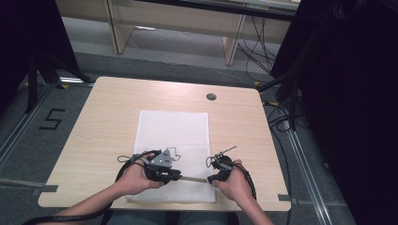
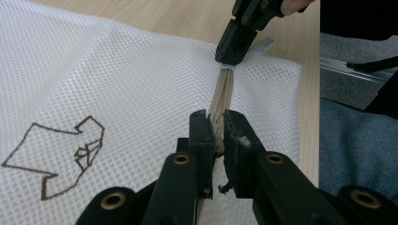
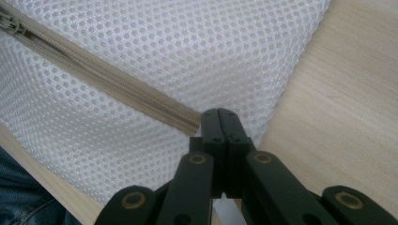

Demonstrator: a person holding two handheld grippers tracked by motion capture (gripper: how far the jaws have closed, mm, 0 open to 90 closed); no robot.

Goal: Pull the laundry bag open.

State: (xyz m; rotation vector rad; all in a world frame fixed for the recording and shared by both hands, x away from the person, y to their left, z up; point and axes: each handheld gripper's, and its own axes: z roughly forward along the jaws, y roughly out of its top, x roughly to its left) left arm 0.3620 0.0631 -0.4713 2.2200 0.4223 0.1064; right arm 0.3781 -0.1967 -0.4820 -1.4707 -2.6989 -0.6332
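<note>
- On the near part of the table (image 1: 94, 140) lies the white mesh bag (image 1: 171, 136), flat, with its tan zipper (image 1: 193, 178) running along the edge closest to me, between my two grippers.
- At the zipper's right end I have the right gripper (image 1: 217, 177) clenched: the right gripper view shows the jaws pressed flush together just past where the tape ends, and I judge they pinch the tab or fabric at that end, though the pinched piece itself is hidden.
- Over on the left, the left gripper (image 2: 216, 129) has its jaws drawn in on the zipper; the tan band runs straight between them, and something small, likely the slider or pull, sits in the grip. I cannot tell for certain which part it is.
- From the left gripper view the other gripper (image 2: 237, 40) is seen farther along the same line, so the zipper is stretched taut between the two holds.
- My reading: this is the anchoring step of working the zipper, with the travel along the teeth not yet done.
- Next I would need the right hold kept firm and low, and the left drawn steadily along the tape's line, without lifting, so the mesh does not bunch or snag in the teeth.
</note>
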